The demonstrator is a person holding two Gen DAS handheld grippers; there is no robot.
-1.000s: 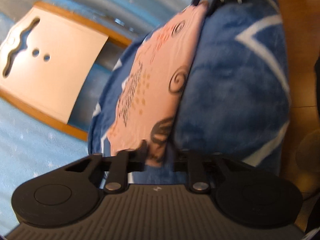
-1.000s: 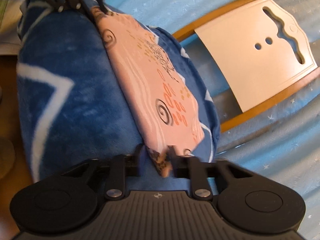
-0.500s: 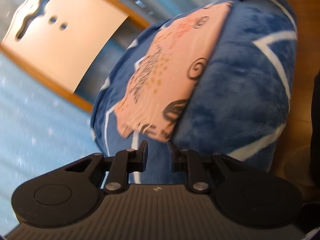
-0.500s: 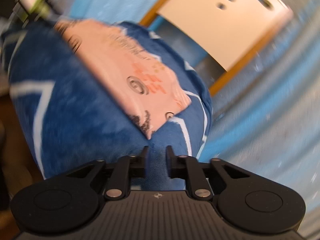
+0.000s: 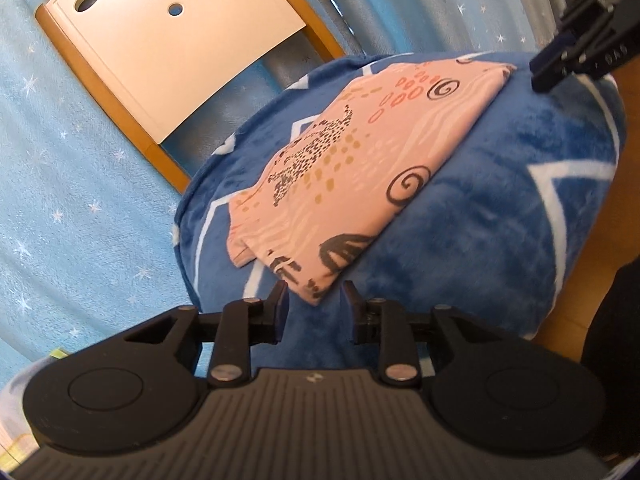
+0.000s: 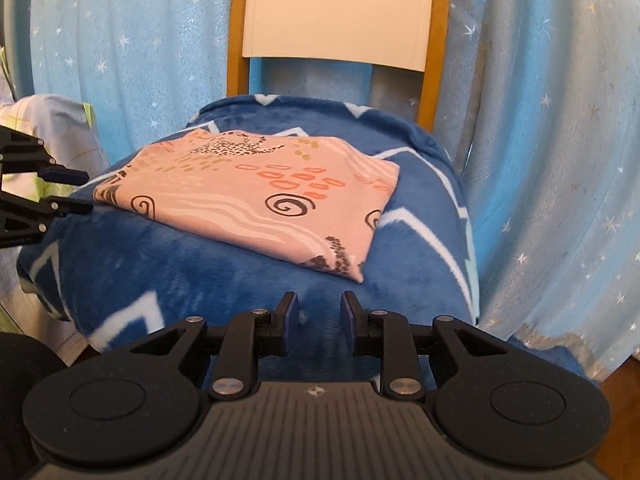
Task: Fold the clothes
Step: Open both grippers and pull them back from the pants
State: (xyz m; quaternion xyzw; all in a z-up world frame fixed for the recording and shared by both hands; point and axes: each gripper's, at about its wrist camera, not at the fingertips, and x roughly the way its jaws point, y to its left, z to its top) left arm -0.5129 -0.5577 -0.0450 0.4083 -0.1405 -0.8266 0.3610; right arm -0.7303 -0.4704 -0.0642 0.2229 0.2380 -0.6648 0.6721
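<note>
1. On the blue blanket (image 6: 208, 264) covering the chair (image 6: 336, 16) seat lies the folded pink garment (image 6: 256, 192), flat and free of both tools.
2. Left hand-held gripper (image 5: 314, 300) hovers just off the garment's near corner, fingers apart, holding nothing.
3. Right hand-held gripper (image 6: 319, 309) sits beside the opposite corner, fingers likewise apart and empty.

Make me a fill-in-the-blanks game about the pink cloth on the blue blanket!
1. The folded pink cloth lies on a ____ blanket with white zigzag lines.
2. Behind the blanket stands a ____ with a white backrest.
3. The right gripper holds ____.
4. The black swirls on the cloth are shaped like ____.

Missing words: blue; chair; nothing; spirals
</note>
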